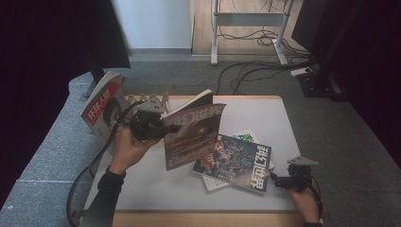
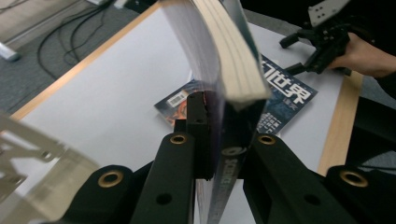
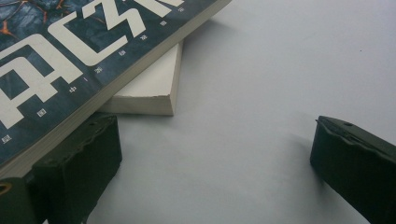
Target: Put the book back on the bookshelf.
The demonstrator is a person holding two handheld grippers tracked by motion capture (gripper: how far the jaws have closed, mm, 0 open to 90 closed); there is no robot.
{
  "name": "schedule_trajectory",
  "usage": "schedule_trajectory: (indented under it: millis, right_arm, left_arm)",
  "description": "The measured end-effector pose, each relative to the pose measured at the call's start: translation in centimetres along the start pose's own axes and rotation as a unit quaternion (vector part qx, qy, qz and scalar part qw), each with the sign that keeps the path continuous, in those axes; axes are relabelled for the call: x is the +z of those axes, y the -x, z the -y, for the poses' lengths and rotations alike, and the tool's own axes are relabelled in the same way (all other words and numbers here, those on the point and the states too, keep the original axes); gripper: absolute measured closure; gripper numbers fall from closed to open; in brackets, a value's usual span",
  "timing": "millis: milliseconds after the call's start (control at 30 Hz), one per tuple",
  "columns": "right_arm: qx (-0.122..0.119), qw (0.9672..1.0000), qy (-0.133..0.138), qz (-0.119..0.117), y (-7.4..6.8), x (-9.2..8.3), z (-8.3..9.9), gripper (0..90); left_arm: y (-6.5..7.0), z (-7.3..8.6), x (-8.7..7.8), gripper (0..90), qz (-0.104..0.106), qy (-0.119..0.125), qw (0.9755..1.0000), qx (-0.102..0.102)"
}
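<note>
L gripper (image 1: 163,128) is clenched on a magazine (image 1: 194,135), pinching it near the spine edge; in the left gripper view the black jaws sit tight on both covers w/ the page block fanning up above them (image 2: 233,60). Mag is lifted off the table (image 1: 151,189), held roughly upright and tilted, cover w/ white Chinese title facing the high view, approx over the table's middle-left. L hand (image 1: 125,149) comes in from lower left, cable trailing down off the table edge. Behind it, at the table's far-left corner, a metal rack (image 1: 158,101) w/ a red-covered mag (image 1: 101,111) leaning at its left side. Flat on the table right of centre: a dark blue mag (image 1: 234,161) lying on top of a paler book (image 1: 215,183), a green-and-white one (image 1: 248,137) peeking out at the far side. R gripper (image 1: 276,180) is down low at the table's near-right, beside the blue mag's near corner, R hand (image 1: 302,196) at the table edge. Its jaws are released, wide apart; in the right gripper view one pad (image 3: 79,158) sits just under or against the blue mag's (image 3: 93,60) edge, can't tell if touching, the other pad (image 3: 355,163) well apart on bare tabletop. Pale book's corner (image 3: 144,93) shows under the blue one there. Nothing is gripped by R.
</note>
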State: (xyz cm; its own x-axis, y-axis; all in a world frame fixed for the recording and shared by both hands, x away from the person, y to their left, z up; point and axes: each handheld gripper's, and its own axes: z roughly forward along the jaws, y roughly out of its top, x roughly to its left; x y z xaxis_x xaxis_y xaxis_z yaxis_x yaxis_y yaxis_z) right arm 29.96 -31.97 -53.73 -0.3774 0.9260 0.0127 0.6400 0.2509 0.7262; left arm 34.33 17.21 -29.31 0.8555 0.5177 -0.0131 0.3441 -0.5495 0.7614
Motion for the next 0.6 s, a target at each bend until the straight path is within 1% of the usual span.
schedule_trajectory:
  millis: [200,267,433,600]
  right_arm:
    - [0.0,1.0,0.001,0.001,0.0,0.0,0.0,1.4]
    - [0.0,1.0,0.001,0.001,0.0,0.0,0.0,1.4]
    - [0.0,1.0,0.001,0.001,0.0,0.0,0.0,1.4]
    - [0.001,1.0,0.001,0.001,0.0,0.0,0.0,1.4]
  left_arm:
    - [-0.7,1.1,-1.8,84.2,-0.027,0.001,0.9995,-0.016]
    - [-0.8,1.4,-2.2,84.2,-0.032,0.002,0.9992,-0.022]
    - [-1.4,2.5,-3.5,84.2,-0.053,0.002,0.9977,-0.043]
    - [-1.9,3.7,-4.6,84.2,-0.069,0.001,0.996,-0.057]
